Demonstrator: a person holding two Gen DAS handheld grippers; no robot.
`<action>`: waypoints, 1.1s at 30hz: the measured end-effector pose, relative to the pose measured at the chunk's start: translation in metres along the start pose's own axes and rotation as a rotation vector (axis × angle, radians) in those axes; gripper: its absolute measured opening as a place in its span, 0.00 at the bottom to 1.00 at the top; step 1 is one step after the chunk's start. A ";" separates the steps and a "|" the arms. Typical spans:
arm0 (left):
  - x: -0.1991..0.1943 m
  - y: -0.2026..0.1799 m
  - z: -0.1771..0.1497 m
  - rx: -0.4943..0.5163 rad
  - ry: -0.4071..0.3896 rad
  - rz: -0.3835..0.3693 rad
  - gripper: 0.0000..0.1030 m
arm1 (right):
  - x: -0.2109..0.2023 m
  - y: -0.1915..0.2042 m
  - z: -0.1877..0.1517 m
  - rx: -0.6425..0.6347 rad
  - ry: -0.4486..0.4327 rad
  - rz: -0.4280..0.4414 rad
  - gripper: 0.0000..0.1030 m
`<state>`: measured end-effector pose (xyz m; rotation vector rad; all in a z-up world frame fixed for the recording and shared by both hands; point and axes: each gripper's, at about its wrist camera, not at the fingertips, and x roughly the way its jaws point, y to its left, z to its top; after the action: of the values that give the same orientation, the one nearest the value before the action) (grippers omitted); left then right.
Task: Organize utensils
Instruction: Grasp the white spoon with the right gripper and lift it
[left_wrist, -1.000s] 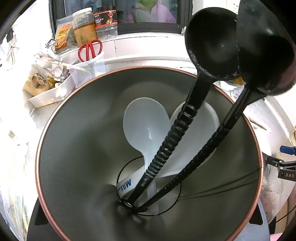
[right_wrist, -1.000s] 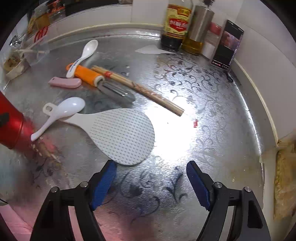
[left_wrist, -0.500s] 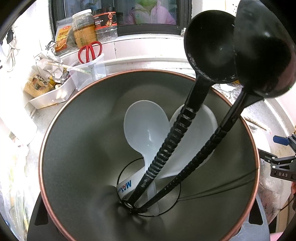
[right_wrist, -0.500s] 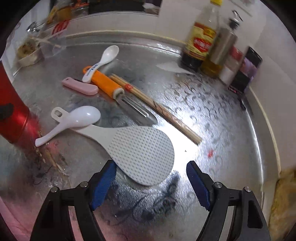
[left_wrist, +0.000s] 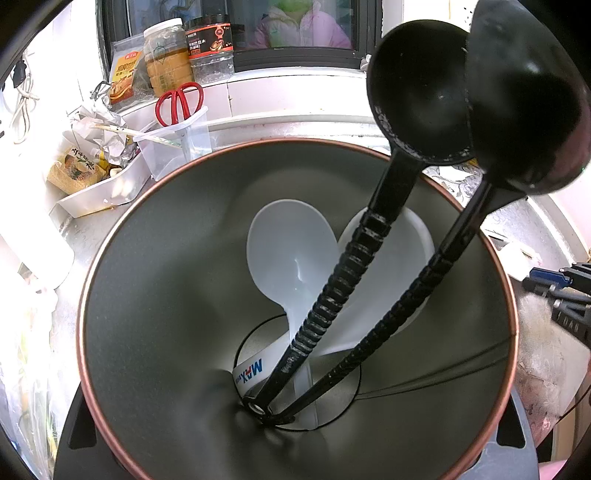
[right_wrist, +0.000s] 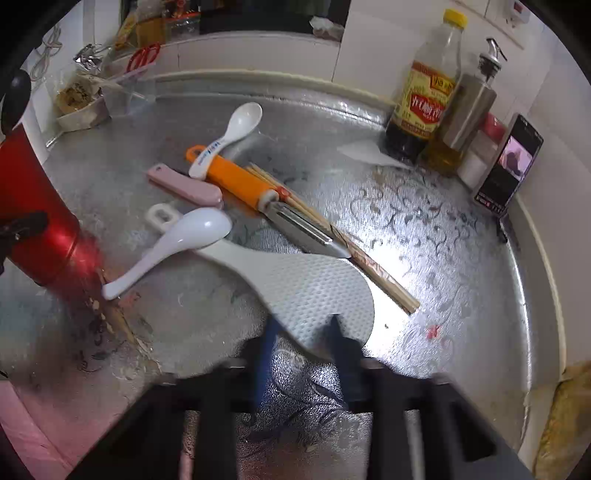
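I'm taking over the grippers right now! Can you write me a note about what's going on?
Left gripper: shut on the red canister.
Right gripper: jaws closing around the near edge of the white rice paddle; a firm grip is not certain yet.
Done: two black ladles and two white scoops stand in the canister.
Left to do: the paddle, two white spoons, chopsticks, orange peeler and pink handle lie on the counter.
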<state>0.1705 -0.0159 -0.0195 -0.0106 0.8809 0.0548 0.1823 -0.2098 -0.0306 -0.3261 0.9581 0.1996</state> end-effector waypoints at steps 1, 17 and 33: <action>0.000 0.000 0.000 0.000 0.000 0.000 0.87 | -0.002 -0.001 0.002 0.004 -0.004 0.008 0.11; 0.000 -0.002 -0.002 0.003 -0.001 0.003 0.87 | 0.001 0.013 0.040 0.001 -0.041 0.127 0.15; 0.001 -0.001 -0.001 0.002 0.004 0.002 0.87 | 0.055 0.024 0.084 0.185 0.088 0.250 0.51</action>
<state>0.1704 -0.0169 -0.0206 -0.0079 0.8849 0.0556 0.2707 -0.1555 -0.0361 -0.0443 1.0953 0.3237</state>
